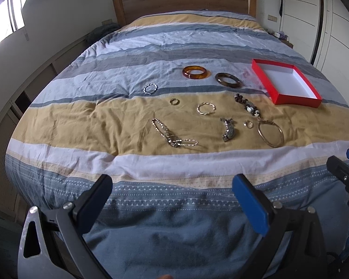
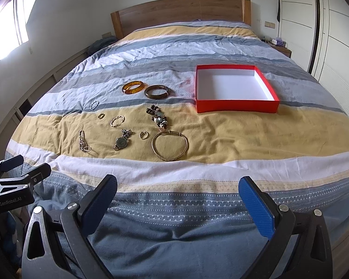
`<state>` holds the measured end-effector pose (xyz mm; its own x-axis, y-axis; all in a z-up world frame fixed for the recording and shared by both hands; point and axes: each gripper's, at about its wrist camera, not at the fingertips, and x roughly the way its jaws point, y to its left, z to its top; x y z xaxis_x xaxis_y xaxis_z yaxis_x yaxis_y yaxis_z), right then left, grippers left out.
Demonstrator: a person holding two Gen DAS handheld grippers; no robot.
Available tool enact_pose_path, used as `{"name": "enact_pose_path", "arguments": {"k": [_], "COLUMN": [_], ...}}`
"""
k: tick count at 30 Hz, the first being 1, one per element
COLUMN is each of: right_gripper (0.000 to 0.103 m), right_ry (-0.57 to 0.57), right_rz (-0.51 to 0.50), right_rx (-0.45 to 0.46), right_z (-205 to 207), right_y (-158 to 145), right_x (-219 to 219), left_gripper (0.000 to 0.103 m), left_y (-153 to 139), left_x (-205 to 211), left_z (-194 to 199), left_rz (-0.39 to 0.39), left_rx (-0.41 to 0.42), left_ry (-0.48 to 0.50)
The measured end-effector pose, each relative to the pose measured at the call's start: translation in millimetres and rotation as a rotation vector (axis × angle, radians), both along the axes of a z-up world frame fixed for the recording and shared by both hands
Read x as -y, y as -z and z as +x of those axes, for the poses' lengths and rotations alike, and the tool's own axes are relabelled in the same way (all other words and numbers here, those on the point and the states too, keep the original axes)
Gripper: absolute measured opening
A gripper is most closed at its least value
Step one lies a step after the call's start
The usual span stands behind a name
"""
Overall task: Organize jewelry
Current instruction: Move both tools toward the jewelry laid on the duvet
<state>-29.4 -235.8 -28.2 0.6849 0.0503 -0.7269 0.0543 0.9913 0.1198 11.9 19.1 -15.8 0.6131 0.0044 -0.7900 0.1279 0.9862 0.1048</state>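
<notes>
Jewelry lies spread over the yellow and pale blue bands of a striped duvet (image 2: 232, 139) on a bed, each piece apart from the grippers. At the far edge of the group sit an amber bangle (image 2: 133, 87) and, just beside it, a dark brown bangle (image 2: 157, 91). Nearer are a small blue-and-white beaded bracelet (image 2: 94, 104), a small gold ring (image 2: 101, 116) and a twisted gold bracelet (image 2: 117, 121). A dark beaded strand (image 2: 157, 117) runs down to a large thin gold hoop (image 2: 169, 148), touching its top. A second small ring (image 2: 143, 134), a wristwatch (image 2: 122, 141) and a silver chain (image 2: 83, 142) complete the nearest row. To the right of the bangles stands an open red box (image 2: 237, 109) with a white inside, nothing in it. A wooden headboard (image 2: 181, 11) closes the far end. Left gripper (image 1: 172, 196) and right gripper (image 2: 178, 197) both hang over the near blue stripe, jaws wide apart, holding nothing.
</notes>
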Motion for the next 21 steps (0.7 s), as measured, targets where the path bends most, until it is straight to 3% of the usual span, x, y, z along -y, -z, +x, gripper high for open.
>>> {"name": "enact_pose_path", "arguments": {"k": [2, 9, 15, 21], "right_gripper": [0.1, 0.074, 0.066, 0.06], "right_ry": [-0.01, -0.044, -0.076, -0.104], "right_rz": [0.006, 0.033, 0.051, 0.064], "right_rx": [-0.003, -0.036, -0.057, -0.075], "right_z": [1.2, 6.4, 13.7, 27.2], "right_y": [1.0, 9.4, 15.8, 20.8], "right_x": [-0.5, -2.4, -5.6, -4.3], "left_gripper": [0.103, 0.103, 0.103, 0.103], "left_y": [1.3, 5.7, 12.8, 28.8], "left_x": [-7.4, -31.2, -31.9, -32.2], "left_z": [2.3, 10.0, 15.3, 31.0], "left_rz": [-0.005, -0.017, -0.025, -0.059], "left_rx": [-0.013, -0.035, -0.054, -0.125], "left_ry": [-0.018, -0.079, -0.088, -0.088]}}
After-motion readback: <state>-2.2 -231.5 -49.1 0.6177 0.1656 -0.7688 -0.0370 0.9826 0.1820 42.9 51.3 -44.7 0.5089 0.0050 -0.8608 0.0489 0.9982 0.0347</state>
